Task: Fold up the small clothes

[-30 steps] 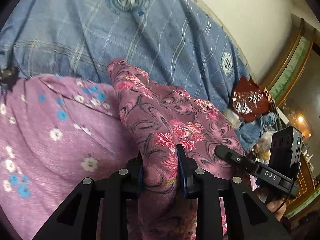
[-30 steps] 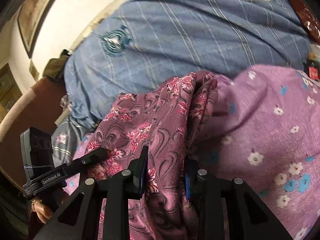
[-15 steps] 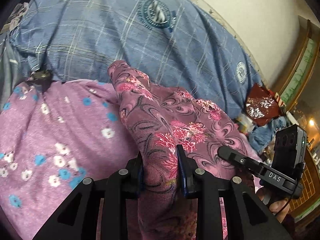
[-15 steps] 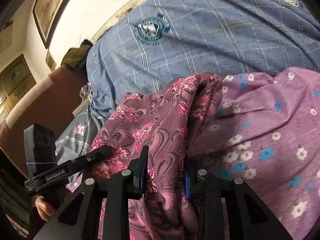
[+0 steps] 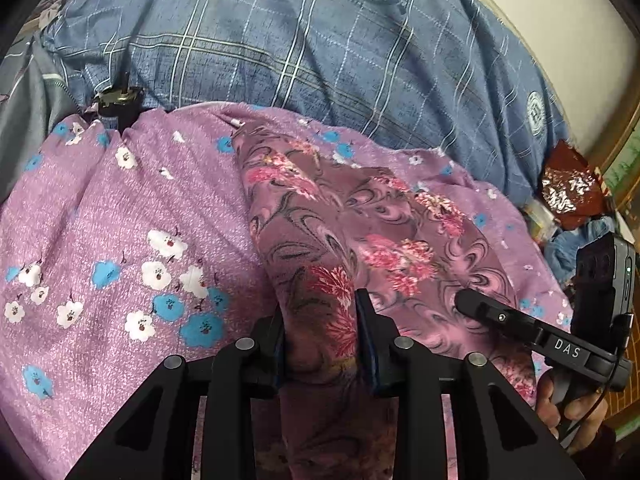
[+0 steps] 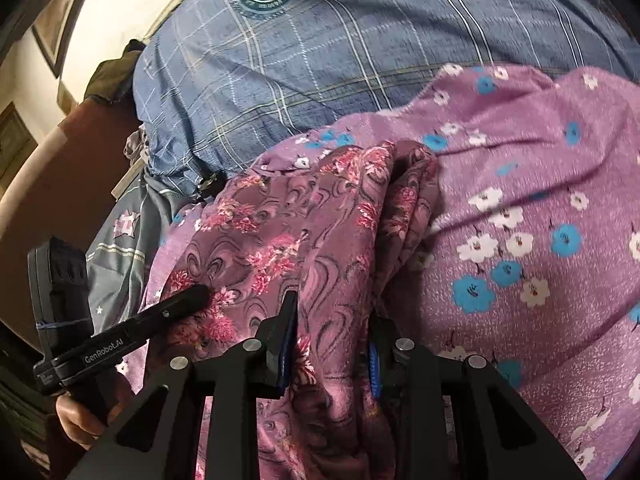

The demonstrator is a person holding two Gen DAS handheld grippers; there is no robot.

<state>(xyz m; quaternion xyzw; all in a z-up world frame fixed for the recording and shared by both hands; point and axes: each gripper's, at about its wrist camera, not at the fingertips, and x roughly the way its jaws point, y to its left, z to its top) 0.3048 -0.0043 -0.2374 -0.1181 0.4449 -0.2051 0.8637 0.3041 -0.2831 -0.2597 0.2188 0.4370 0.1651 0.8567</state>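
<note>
Bed sheet (image 5: 280, 40) behind; left gripper (image 5: 320, 332) had just been loosening on maroon cloth (image 5: 340, 220), right gripper (image 6: 332, 332) clamped it too. Mid-fold; next, lay it toward 12 o'clock on floral cloth (image 5: 120, 220).

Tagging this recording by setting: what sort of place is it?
Probably a bedroom at home: clothes lie on a blue checked bedsheet running up to a pale wall, with a framed picture hanging and wooden furniture alongside.

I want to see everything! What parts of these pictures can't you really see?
- Left wrist view: the near end of the dark floral garment is hidden behind the left gripper.
- Right wrist view: the right gripper covers that cloth's held edge.
- Both views: the lilac flowered cloth is cut off by the frame.
- Emblem lettering on the blue checked sheet: too small.
</note>
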